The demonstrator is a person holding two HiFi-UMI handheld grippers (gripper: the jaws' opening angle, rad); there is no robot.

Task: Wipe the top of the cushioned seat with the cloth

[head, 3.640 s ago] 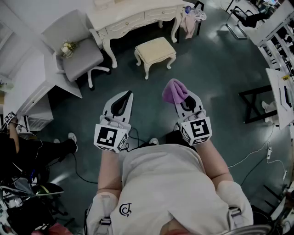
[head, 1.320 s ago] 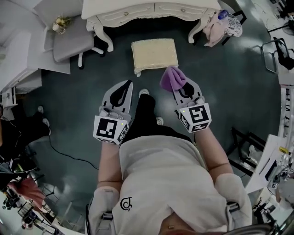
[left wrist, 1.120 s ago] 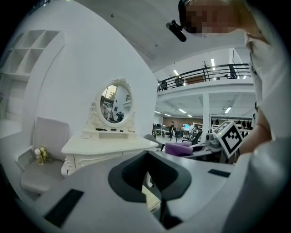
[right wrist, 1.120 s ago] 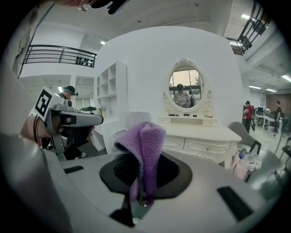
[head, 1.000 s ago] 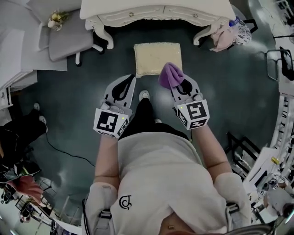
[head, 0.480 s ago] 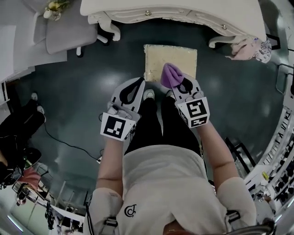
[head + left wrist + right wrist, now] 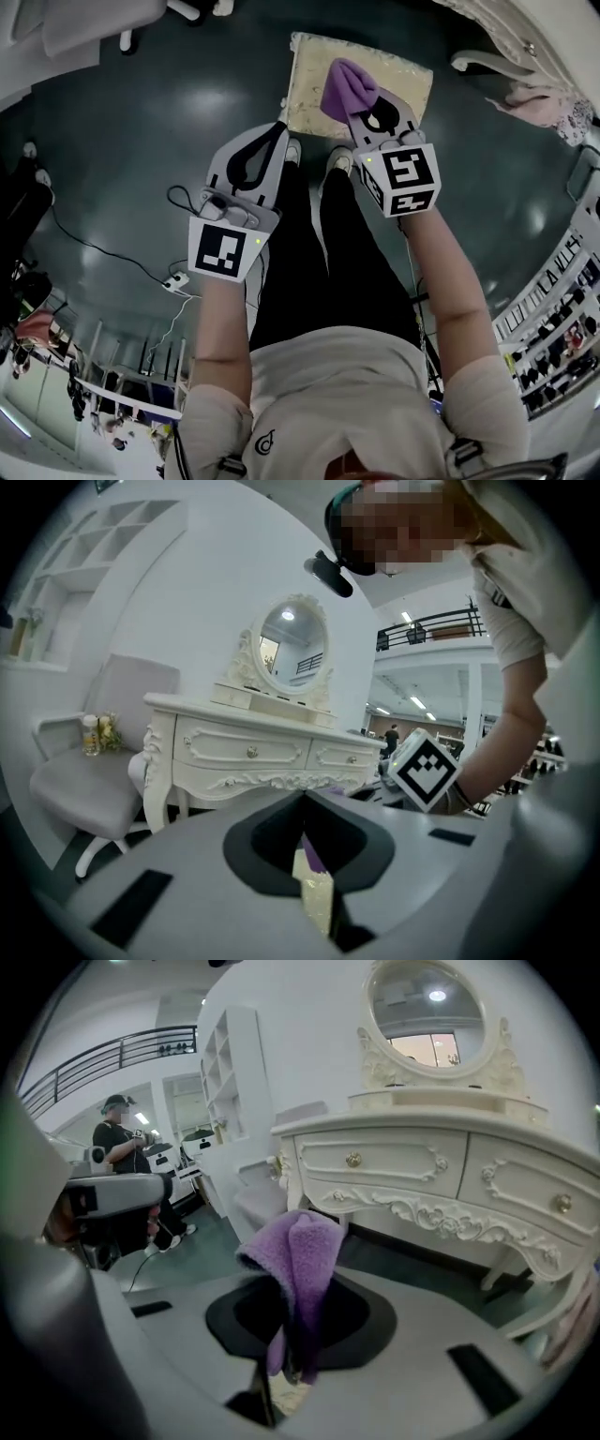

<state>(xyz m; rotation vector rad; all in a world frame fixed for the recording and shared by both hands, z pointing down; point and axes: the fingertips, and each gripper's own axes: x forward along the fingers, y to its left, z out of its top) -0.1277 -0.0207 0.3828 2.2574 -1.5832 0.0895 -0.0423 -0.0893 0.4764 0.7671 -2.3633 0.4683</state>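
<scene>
The cushioned seat (image 7: 309, 82) is a cream stool on the dark floor, just ahead of the person's feet. My right gripper (image 7: 356, 101) is shut on a purple cloth (image 7: 347, 86), whose bunched end hangs over the seat's middle. In the right gripper view the cloth (image 7: 300, 1246) stands up between the jaws, and I cannot tell whether it touches the cushion. My left gripper (image 7: 280, 127) is shut and holds nothing, with its tips just short of the seat's near left edge. Through its jaw slit a strip of the cream seat (image 7: 316, 897) shows.
A white carved dressing table (image 7: 251, 749) with an oval mirror (image 7: 431, 1002) stands just behind the seat. A grey chair (image 7: 80, 785) is to its left, and pink fabric (image 7: 548, 101) hangs at its right. A cable and power strip (image 7: 174, 279) lie on the floor at left.
The person has walked up to the seat. My right gripper and the cloth have gone from over the floor to over the cushion. The left gripper stays shut beside it.
</scene>
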